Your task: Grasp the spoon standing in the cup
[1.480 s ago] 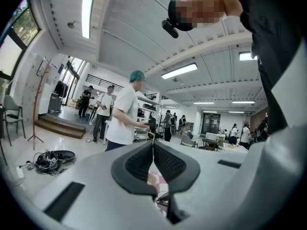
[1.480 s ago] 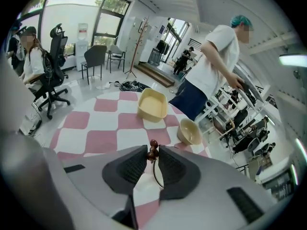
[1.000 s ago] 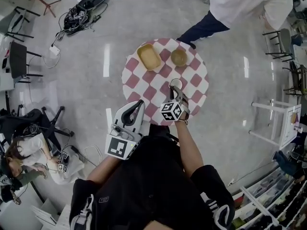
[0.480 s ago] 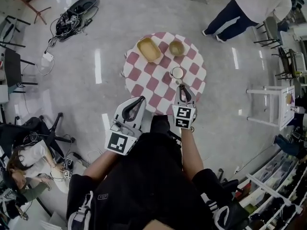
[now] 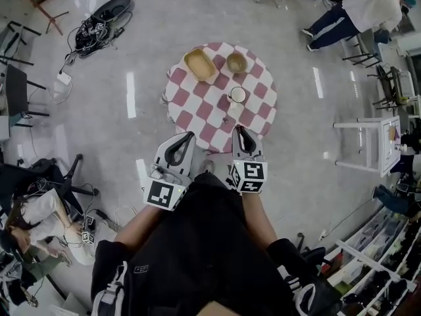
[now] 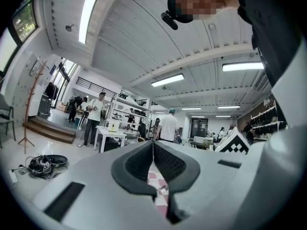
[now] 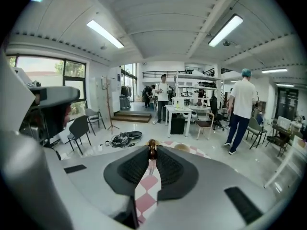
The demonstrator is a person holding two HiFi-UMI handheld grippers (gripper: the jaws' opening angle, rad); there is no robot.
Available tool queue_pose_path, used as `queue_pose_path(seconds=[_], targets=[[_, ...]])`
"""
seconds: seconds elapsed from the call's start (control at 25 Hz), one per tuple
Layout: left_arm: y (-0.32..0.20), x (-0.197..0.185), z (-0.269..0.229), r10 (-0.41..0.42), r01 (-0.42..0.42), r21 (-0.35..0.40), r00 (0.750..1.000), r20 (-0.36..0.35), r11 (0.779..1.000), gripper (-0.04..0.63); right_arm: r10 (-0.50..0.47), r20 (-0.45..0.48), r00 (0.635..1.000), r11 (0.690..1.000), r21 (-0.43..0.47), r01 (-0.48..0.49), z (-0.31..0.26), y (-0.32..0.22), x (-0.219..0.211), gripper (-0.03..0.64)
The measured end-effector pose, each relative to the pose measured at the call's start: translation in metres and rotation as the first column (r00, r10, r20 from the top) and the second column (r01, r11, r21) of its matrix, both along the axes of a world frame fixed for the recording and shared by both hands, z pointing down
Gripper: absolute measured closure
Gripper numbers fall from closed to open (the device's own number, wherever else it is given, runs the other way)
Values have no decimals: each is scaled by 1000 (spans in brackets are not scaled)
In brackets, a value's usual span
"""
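Observation:
My right gripper point(image 7: 152, 153) is shut on the spoon point(image 7: 152, 150), a thin one with a brown handle top that sticks up between the pads. In the head view that gripper point(image 5: 239, 130) hangs at the near edge of the round checkered table point(image 5: 191, 104), apart from the white cup point(image 5: 237, 95), which stands in the table's right half with no spoon in it. My left gripper point(image 5: 190, 137) hovers beside the right one at the near edge; in the left gripper view its jaws point(image 6: 153, 143) meet at the tips with nothing between them, and the cup point(image 6: 154, 185) shows below them.
A wooden tray point(image 5: 202, 65) and a small wooden bowl point(image 5: 237, 62) sit at the table's far side. Cables and a dark case point(image 5: 99, 24) lie on the floor at far left. A white rack point(image 5: 371, 143) stands to the right, and a person in white point(image 5: 358, 2) stands at far right.
My right gripper has drawn back from the cup toward me and risen, with the spoon between its jaws. The left gripper shifted slightly. The person in white walked off to the far right.

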State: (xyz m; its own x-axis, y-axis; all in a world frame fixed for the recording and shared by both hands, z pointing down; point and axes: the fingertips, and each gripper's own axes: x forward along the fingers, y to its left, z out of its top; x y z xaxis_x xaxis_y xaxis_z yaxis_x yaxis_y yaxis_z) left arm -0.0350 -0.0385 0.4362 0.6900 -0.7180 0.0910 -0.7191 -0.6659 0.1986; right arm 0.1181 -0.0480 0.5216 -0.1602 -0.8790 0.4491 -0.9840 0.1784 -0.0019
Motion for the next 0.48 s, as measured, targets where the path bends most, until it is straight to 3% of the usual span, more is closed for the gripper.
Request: queue_pose_path(seconds=[0.16, 0.48], targets=[[9, 9, -4, -51, 52, 32, 998, -27, 998, 583, -62, 20, 998, 998, 13, 62, -8, 17, -8, 552], [21, 27, -9, -93, 94, 67, 996, -11, 993, 582, -135, 47, 990, 990, 51, 132, -23, 38, -1, 552]])
